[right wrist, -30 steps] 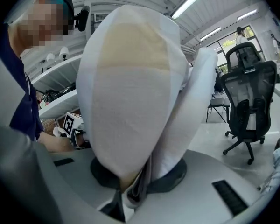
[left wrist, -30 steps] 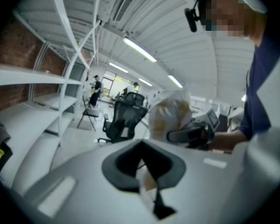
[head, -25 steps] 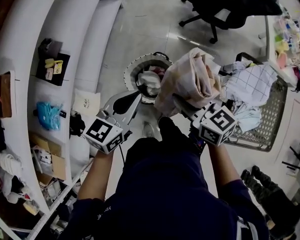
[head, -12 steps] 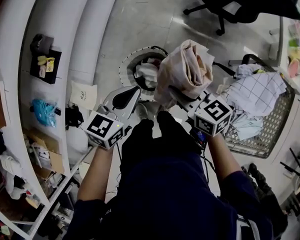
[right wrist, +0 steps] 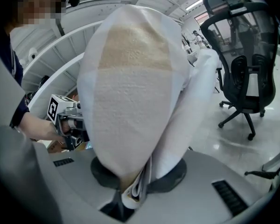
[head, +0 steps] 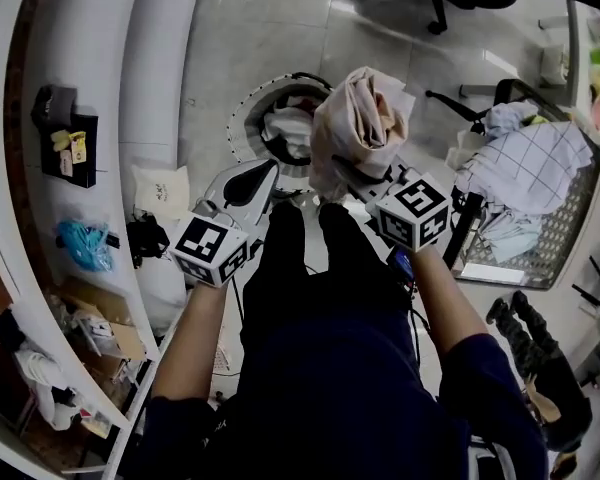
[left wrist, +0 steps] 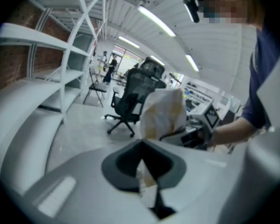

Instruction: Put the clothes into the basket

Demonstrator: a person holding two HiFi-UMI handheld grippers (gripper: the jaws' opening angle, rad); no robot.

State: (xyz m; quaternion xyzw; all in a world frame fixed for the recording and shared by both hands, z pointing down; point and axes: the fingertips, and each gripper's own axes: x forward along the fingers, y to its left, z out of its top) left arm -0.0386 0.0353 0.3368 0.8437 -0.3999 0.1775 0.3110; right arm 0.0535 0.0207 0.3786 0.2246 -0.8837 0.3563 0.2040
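Head view: I see the right gripper [head: 348,183] pinching a rolled bundle of cream and white cloth [head: 365,118], held up in the air beside the round white-rimmed laundry basket [head: 238,126], which already has pale clothes [head: 288,133] in it. The bundle covers the basket's right edge, so I cannot tell whether it hangs over the opening. The left gripper [head: 263,176] points toward the basket. Left gripper view: its jaws are pressed together, with a pale sliver at the seam that I cannot identify; the bundle shows ahead, in front of a black office chair [left wrist: 130,94]. Right gripper view: the cloth's folded edges sit clamped between the jaws, and the bundle fills the frame, hiding the basket.
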